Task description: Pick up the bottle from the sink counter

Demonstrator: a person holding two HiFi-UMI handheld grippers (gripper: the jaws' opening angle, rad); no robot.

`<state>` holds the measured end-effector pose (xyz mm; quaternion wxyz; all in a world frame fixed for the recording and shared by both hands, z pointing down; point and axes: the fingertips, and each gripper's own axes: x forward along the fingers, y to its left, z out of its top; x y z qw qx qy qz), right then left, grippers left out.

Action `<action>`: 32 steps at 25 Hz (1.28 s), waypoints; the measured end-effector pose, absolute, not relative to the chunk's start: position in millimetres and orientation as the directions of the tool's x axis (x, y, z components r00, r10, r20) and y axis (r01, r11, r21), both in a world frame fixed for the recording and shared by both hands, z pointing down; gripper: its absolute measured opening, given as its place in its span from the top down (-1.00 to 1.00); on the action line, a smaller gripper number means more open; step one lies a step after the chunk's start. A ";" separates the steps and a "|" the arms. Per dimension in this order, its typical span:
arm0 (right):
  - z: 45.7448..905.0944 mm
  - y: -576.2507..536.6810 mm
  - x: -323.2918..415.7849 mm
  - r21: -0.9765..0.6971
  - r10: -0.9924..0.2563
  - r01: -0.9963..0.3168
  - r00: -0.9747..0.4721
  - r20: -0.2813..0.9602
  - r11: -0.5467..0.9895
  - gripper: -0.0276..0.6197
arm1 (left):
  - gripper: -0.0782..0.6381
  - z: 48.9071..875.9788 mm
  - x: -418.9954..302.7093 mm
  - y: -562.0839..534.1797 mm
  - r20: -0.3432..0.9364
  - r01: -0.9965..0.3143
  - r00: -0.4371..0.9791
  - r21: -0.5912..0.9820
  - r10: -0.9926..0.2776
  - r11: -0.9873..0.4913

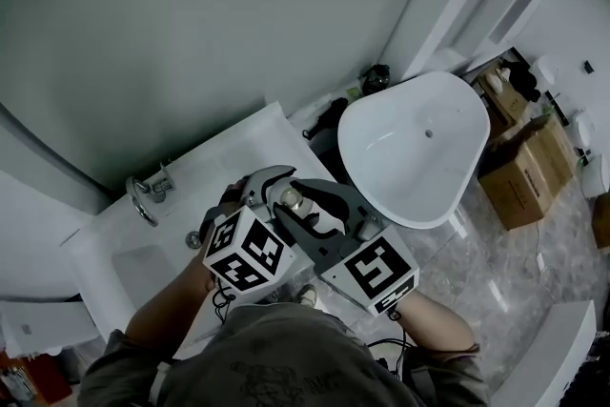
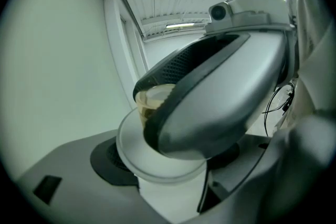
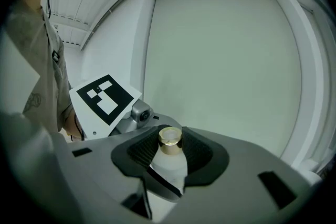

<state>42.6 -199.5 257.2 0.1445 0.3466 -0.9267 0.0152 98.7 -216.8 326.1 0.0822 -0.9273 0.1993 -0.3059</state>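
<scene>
The bottle (image 3: 169,166) is small, with a white body and a gold cap (image 3: 170,139). It looks light and stiff. Its sides look smooth, so it may slip, and a hard fall could crack it. The body is the best place to hold it, because it is the widest part; the cap is thin and may turn.

The bottle is up in the air, not on the sink counter (image 1: 243,143). In the head view it hangs near the person's chest, over the near edge of the counter, with its cap pointing to the far wall.

The right gripper (image 3: 171,147) is clenched on the bottle. Its dark ribbed pads (image 3: 202,157) sit on the left and right of the bottle's top, and they touch it.

The left gripper (image 1: 270,189) comes at the bottle from the left. In the left gripper view the white body fills the space between its dark pads (image 2: 107,160), so I judge that it is gripping the bottle too (one big grey jaw of the right gripper covers most of that view). The two grippers are right beside each other.

Farther out, the tap (image 1: 143,200) is on the left of the counter. A big white tub (image 1: 419,157) stands far off to the right.
</scene>
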 end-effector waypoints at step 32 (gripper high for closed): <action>342.9 -163.2 69.3 -0.059 -0.584 -0.644 -0.725 0.366 0.763 0.47 | -0.16 414.1 124.0 -170.6 0.608 -0.328 0.715 -0.146 -0.347 -0.933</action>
